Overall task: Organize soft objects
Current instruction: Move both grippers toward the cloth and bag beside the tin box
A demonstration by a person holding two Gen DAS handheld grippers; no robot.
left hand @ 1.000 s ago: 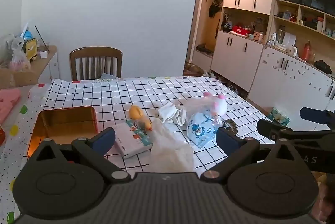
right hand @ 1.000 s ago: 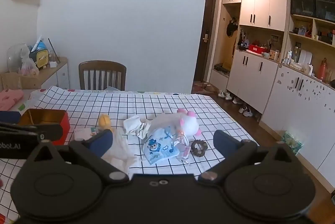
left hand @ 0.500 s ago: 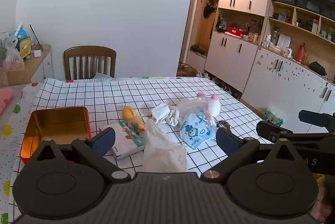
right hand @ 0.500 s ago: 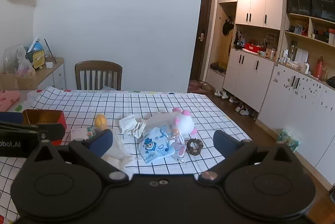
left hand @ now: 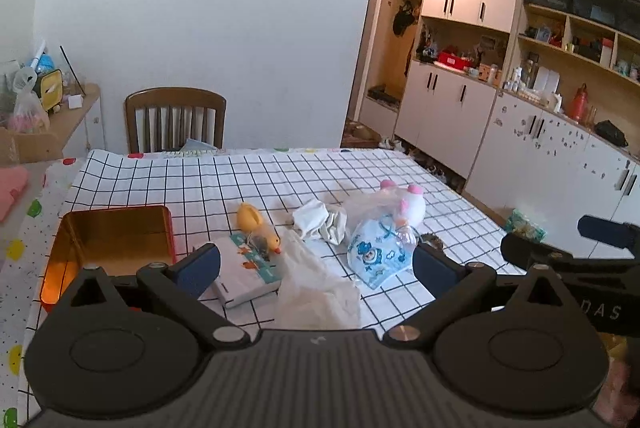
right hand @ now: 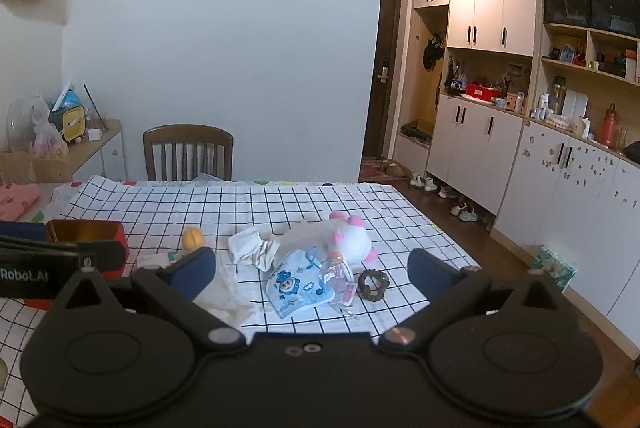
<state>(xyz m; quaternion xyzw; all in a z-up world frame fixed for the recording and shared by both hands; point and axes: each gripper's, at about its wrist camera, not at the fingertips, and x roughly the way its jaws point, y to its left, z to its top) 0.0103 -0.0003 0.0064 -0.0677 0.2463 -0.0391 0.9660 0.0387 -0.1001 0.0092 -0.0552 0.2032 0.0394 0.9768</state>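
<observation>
Soft things lie in the middle of the checked tablecloth: a white and pink plush toy, a blue printed bib, a crumpled white cloth, a yellow duck and a thin white tissue. An open red tin with a gold inside stands at the left. My left gripper is open and empty above the near edge. My right gripper is open and empty, to the right of the left one.
A small book lies under the duck. A brown bead bracelet and a small clear packet lie right of the bib. A wooden chair stands at the table's far side. White cabinets line the right wall.
Both grippers have drawn back and risen a little, so the things on the table look farther away. Nothing on the table has moved.
</observation>
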